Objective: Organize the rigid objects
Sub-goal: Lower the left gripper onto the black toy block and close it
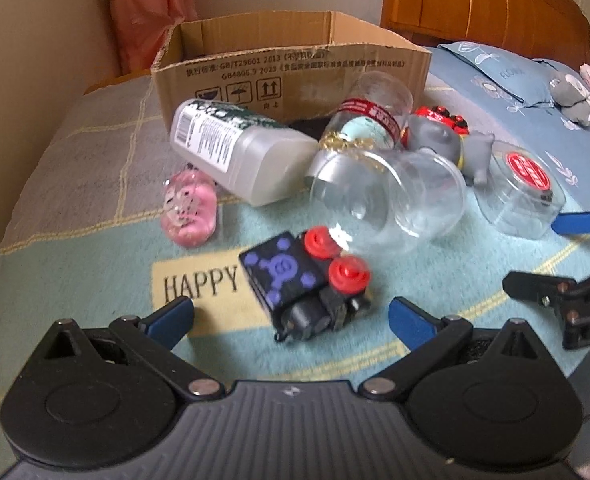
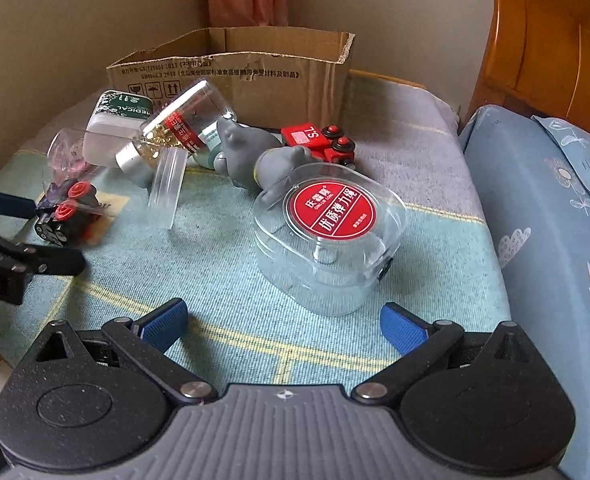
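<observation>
The black toy car [image 1: 307, 284] looks small, hard and light; my left jaws [image 1: 291, 316] are apart, so I'd pinch its sides. My right jaws [image 2: 283, 320] are apart too, near the slippery clear tub [image 2: 327, 236].

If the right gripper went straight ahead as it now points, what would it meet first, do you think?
Most likely the clear case with the red label, which lies just ahead of the open right gripper. Depth is hard to judge in the fisheye view.

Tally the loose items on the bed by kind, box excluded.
Clear plastic containers: 3
Toy vehicles: 2
White bottle: 1
Grey animal figure: 1
Pink toy: 1
Total: 8
</observation>
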